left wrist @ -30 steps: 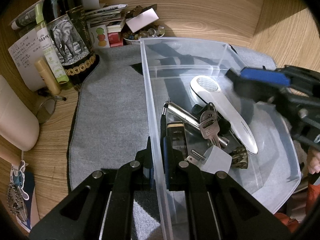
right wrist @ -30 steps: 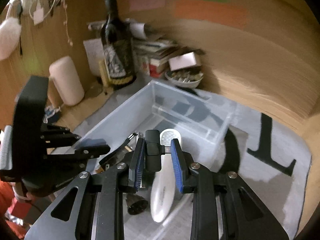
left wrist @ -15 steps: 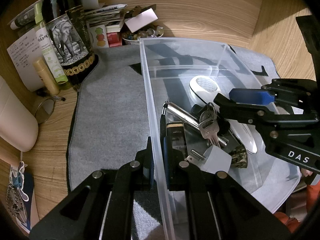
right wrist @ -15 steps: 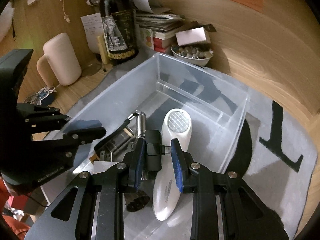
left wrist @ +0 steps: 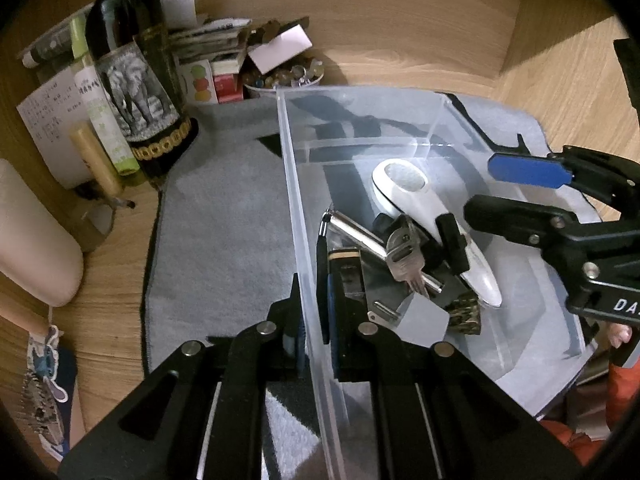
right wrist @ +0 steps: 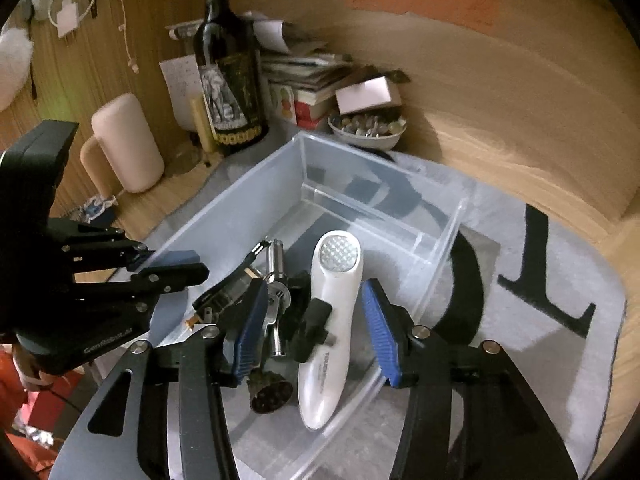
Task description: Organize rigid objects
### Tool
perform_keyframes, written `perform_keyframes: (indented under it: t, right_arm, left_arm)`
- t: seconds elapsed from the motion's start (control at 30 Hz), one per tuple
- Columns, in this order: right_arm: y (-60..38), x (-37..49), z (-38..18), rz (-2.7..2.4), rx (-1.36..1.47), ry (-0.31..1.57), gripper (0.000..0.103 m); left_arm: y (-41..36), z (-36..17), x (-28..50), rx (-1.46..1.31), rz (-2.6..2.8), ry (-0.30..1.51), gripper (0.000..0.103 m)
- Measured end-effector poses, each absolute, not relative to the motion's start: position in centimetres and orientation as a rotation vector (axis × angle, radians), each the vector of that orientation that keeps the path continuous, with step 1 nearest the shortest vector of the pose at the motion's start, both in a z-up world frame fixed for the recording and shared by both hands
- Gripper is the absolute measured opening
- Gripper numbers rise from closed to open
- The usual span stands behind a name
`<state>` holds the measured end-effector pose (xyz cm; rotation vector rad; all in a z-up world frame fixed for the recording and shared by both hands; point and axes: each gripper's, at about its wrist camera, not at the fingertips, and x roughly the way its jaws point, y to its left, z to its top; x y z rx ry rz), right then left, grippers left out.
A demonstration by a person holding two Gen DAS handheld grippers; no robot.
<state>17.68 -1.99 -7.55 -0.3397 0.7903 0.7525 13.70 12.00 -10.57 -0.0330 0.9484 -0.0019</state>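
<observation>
Pinching the bin (left wrist: 294,208) wall, the left gripper (left wrist: 310,344) steadies it, jaws closed on the clear plastic. The right gripper (right wrist: 314,328) hangs above with jaws spread wide and empty; a black adapter (right wrist: 314,330) lies below on the white handset (right wrist: 332,312) inside.

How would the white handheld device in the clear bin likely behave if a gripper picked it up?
The white handheld device looks like rigid moulded plastic, so it probably would not flex. Its glossy, tapering handle may slip between pads. Lying partly over other items, it could rock when nudged.
</observation>
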Motion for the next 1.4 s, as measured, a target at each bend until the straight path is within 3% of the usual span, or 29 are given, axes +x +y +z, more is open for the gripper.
perform_keyframes:
  t: [0.07,0.27,0.5,0.7,0.93,1.4]
  right_arm:
    - [-2.5,17.3,-7.0,0.747,-0.327,0.763,0.063]
    - [-4.1,15.9,-4.9,0.721,-0.310,0.674,0.077]
    - [-6.5,13.7,-2.3,0.684,-0.287,0.563,0.086]
    - [-9.1,11.3,-0.2,0.635,-0.238,0.447,0.103]
    - [-11.8,8.6,1.5,0.591,-0.207,0.359,0.103]
    - [-14.6,6.1,1.8,0.532,-0.149,0.303,0.103]
  left_arm:
    - [12.0,-10.1,13.6,-0.037,-0.004,0.946,0.025]
    - [11.5,-7.3,12.3,-0.024,0.008,0.868,0.059]
    - [9.8,-3.6,10.4,-0.006,-0.002,0.739,0.078]
    - [8.1,-0.9,8.3,-0.010,-0.021,0.614,0.092]
    - [5.8,1.2,5.4,0.011,-0.013,0.456,0.101]
    - [3.8,1.7,2.5,-0.008,-0.021,0.332,0.102]
